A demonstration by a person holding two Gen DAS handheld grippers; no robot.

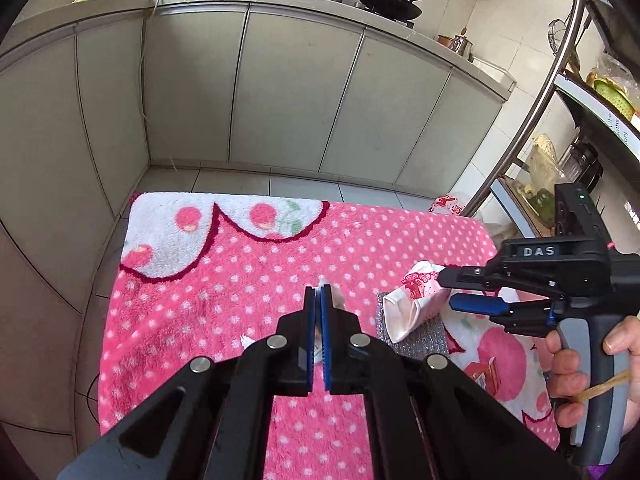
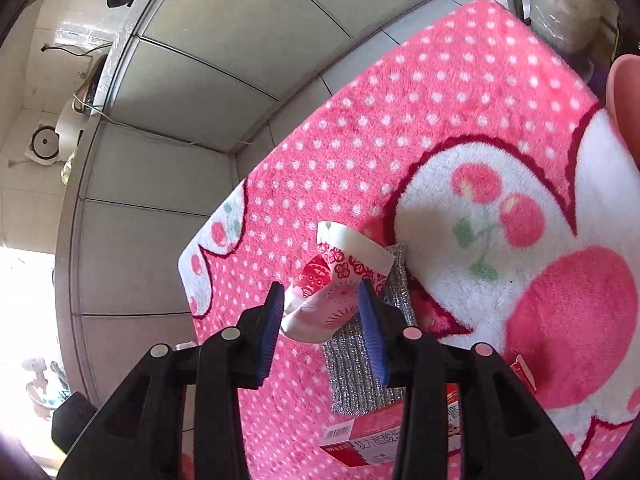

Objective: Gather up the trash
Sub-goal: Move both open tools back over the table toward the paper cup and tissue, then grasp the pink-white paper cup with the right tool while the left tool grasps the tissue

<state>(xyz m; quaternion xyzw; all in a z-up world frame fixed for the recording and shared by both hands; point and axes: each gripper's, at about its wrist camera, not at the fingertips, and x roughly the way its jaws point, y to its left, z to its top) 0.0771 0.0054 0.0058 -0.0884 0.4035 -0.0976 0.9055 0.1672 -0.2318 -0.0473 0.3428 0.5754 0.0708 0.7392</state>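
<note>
A crushed white paper cup with red flower print (image 1: 416, 298) lies on its side on a silver scouring pad (image 1: 424, 332) on the pink dotted mat (image 1: 240, 280). My right gripper (image 2: 324, 300) is open, its blue pads on either side of the cup (image 2: 336, 292), and it shows in the left wrist view (image 1: 446, 288). My left gripper (image 1: 319, 292) is shut on a small pale scrap (image 1: 338, 300) above the mat's middle. A red and white carton (image 2: 380, 436) lies near the pad (image 2: 360, 372).
Grey kitchen cabinets (image 1: 280, 92) stand behind the mat, with woks and pots on the counter above. A metal rack with jars and food (image 1: 560, 168) stands at the right. A white plastic bag with red print (image 1: 448, 204) lies at the mat's far right corner.
</note>
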